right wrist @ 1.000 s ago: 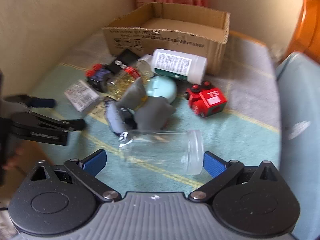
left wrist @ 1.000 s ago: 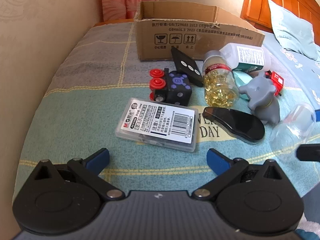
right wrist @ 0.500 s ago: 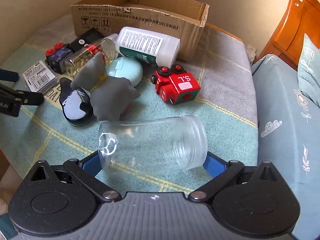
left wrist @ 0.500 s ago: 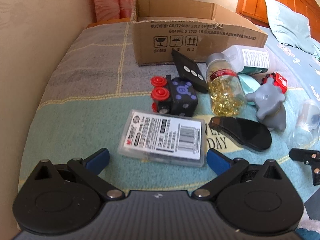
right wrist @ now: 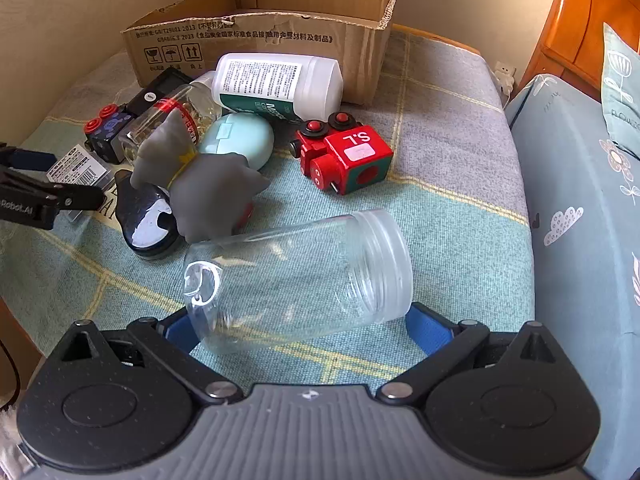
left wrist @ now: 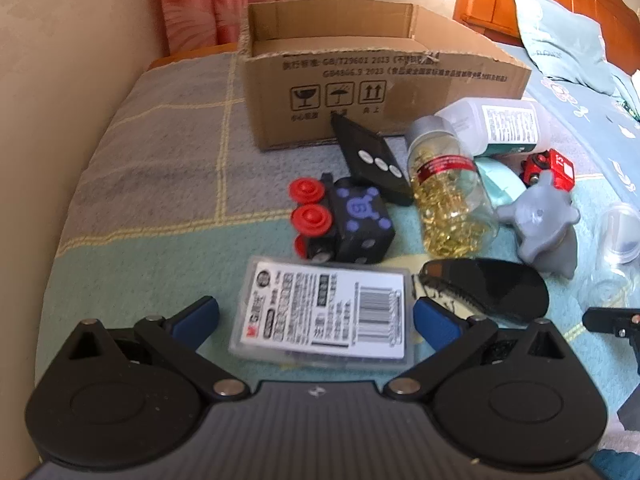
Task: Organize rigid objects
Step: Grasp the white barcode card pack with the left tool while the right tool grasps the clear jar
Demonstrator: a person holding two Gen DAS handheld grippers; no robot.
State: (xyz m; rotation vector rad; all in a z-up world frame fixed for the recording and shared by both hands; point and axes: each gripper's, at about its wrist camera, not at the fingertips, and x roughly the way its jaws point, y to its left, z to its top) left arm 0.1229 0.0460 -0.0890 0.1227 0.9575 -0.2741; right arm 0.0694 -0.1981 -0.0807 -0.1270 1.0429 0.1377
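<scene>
The clear jar (right wrist: pixel 298 280) lies on its side across the spread jaws of the right tongs (right wrist: pixel 298 326), empty, its threaded mouth toward the right finger; whether the blue pads (right wrist: pixel 428 328) touch it I cannot tell. Only the right view shows the jar whole. In the left view just its edge (left wrist: pixel 618 236) appears at far right.

The flat plastic case (left wrist: pixel 326 314) sits between the wide-open fingers of the left tongs (left wrist: pixel 316 316), not gripped. The right view catches only a corner of it (right wrist: pixel 78 168) behind the left tongs' arm (right wrist: pixel 48 200).

Ahead of the left tongs stand a black block train (left wrist: pixel 344 220), a black remote (left wrist: pixel 374 160) and a pill bottle (left wrist: pixel 450 196) full of golden capsules. Right of them lie a grey toy (left wrist: pixel 544 224) and a black oval case (left wrist: pixel 492 288).

Ahead of the right tongs a red train (right wrist: pixel 344 156), a teal case (right wrist: pixel 238 138) and a white bottle (right wrist: pixel 276 84) lie before the cardboard box (right wrist: pixel 256 36). The left view (left wrist: pixel 360 76) looks partly into the box and shows only bare cardboard walls.
</scene>
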